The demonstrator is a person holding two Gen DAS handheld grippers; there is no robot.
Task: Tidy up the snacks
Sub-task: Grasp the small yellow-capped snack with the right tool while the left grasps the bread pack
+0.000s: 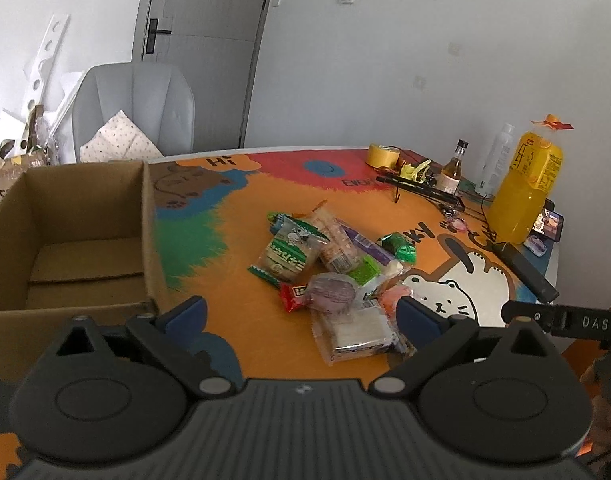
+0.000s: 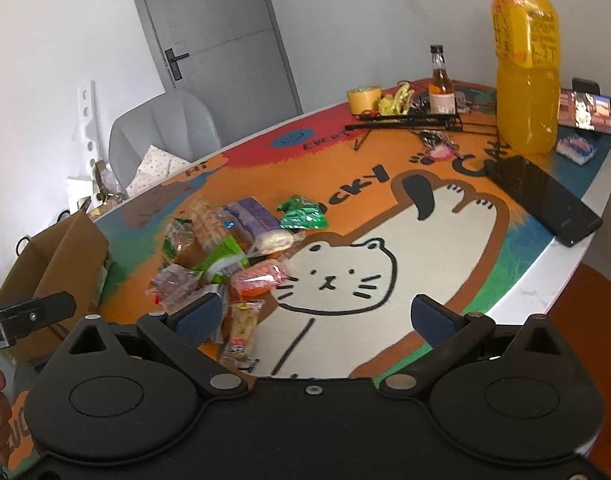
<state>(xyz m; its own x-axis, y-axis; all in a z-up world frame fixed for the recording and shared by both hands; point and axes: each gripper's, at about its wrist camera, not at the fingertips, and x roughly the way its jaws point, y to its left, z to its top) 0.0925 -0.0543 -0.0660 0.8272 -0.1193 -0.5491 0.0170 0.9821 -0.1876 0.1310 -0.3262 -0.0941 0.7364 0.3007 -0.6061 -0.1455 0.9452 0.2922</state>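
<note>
I hold both the left gripper (image 1: 301,312) and right gripper (image 2: 315,316) spread apart above the tabletop (image 1: 241,240), snacks (image 1: 329,264) piled right of the box (image 1: 149,232).

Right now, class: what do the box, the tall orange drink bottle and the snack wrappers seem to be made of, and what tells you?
Box: plain brown cardboard, matte, with folded flaps on its floor.
Orange drink bottle: probably clear plastic, glossy; the drink's colour shows through.
Snack wrappers: thin plastic film, some clear, some printed; they crinkle and catch light.
</note>
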